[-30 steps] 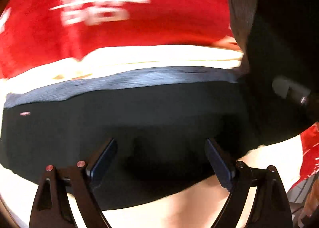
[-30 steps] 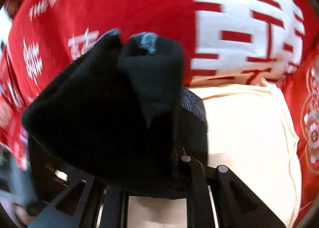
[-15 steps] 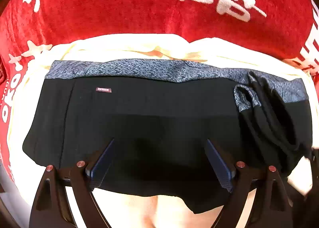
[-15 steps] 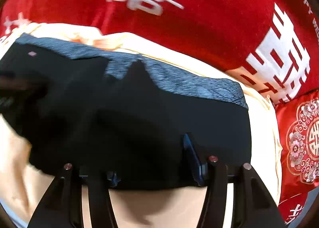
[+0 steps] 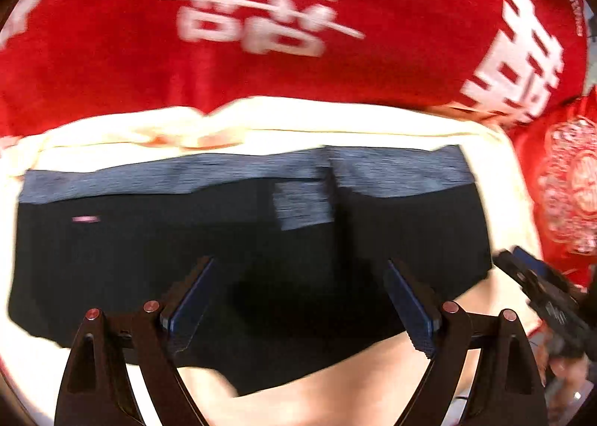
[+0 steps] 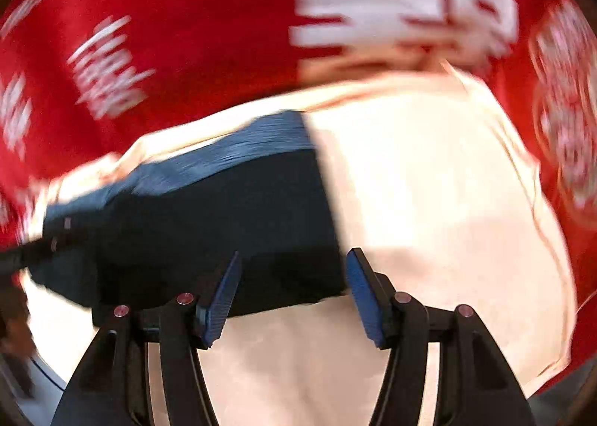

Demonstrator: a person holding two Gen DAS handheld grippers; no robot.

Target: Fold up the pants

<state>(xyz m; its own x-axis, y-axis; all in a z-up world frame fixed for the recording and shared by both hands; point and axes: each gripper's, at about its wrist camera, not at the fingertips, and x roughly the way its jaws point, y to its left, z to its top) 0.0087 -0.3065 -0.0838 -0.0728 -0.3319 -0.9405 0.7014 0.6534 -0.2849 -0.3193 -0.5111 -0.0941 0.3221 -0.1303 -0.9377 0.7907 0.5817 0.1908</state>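
Note:
The black pants point(image 5: 242, 262) with a grey patterned waistband point(image 5: 231, 174) lie folded flat on a cream cloth point(image 5: 335, 124). My left gripper point(image 5: 298, 299) is open and empty, hovering over the pants' near edge. My right gripper point(image 6: 293, 291) is open and empty, over the right end of the pants point(image 6: 209, 224). The right gripper also shows at the right edge of the left wrist view point(image 5: 541, 291). Both views are motion-blurred.
A red blanket point(image 5: 261, 15) with white characters lies behind the cream cloth point(image 6: 429, 183). A red patterned cushion point(image 5: 571, 183) sits at the right. The left gripper's arm shows at the left edge of the right wrist view point(image 6: 22, 254).
My right gripper let go of the pant fabric it carried over and opened, then pulled back to the right. The pants now lie folded flat. My left gripper stayed open.

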